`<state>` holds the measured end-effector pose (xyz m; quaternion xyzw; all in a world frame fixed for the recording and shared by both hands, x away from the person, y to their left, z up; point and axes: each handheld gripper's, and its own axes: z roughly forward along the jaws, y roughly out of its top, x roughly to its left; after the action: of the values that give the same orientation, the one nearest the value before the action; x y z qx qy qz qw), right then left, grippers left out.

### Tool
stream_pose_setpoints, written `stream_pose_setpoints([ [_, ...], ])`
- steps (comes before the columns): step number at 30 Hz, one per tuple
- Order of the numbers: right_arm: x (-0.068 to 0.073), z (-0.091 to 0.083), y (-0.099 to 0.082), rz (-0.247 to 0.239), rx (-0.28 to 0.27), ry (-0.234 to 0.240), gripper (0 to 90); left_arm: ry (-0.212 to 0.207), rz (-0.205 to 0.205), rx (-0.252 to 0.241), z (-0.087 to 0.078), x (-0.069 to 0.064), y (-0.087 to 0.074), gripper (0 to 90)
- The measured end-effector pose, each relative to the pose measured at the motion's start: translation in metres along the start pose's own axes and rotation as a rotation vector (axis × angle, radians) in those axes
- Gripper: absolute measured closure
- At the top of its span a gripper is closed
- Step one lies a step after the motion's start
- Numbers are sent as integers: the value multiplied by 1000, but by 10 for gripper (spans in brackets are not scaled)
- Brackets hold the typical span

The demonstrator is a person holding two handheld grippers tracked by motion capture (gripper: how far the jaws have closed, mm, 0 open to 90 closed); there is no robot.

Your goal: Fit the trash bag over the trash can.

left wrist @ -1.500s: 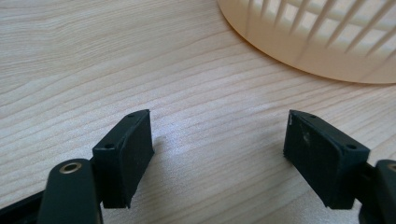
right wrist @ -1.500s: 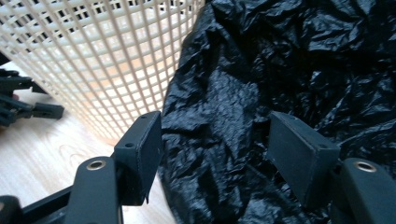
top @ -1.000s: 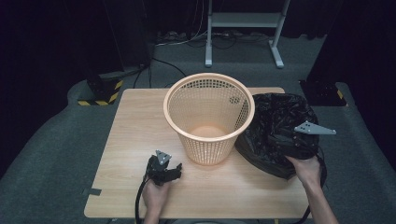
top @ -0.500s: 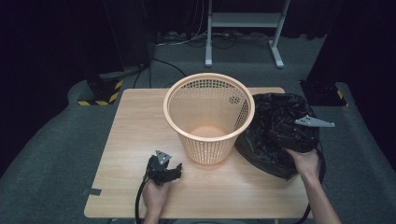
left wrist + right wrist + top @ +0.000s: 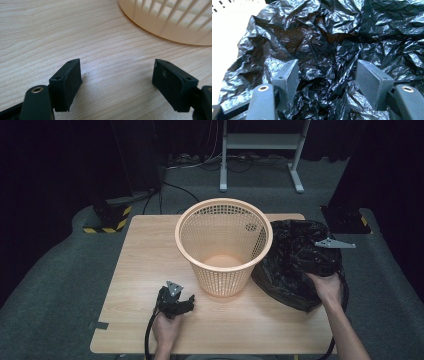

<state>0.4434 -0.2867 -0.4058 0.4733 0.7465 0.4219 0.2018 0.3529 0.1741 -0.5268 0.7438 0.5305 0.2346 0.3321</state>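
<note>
Right claw [image 5: 327, 75], spread, is advancing deeper over the black bag [image 5: 295, 265] at the worktop's right edge; left claw [image 5: 117, 82] is resting spread.

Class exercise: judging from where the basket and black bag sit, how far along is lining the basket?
Done: nothing; the basket stands empty and unlined. In hand: the right hand-held gripper hangs open over the crumpled black bag beside the basket, not gripping it. The left hand-held gripper is open over bare table. Left: grasping, opening, fitting the bag.
</note>
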Motion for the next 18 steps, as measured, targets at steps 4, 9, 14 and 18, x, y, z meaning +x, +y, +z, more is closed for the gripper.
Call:
stream_pose_setpoints([
  [4,-2,6,3,-8,28,-12,341,2,-5,-5,0,0,0,234],
  [9,-5,15,6,-3,55,-36,335,1,-1,1,0,0,0,234],
  [14,-9,26,10,6,90,-60,317,2,-6,-5,0,0,0,234],
  [18,-10,32,11,13,105,-64,301,1,-7,-4,0,-1,0,234],
])
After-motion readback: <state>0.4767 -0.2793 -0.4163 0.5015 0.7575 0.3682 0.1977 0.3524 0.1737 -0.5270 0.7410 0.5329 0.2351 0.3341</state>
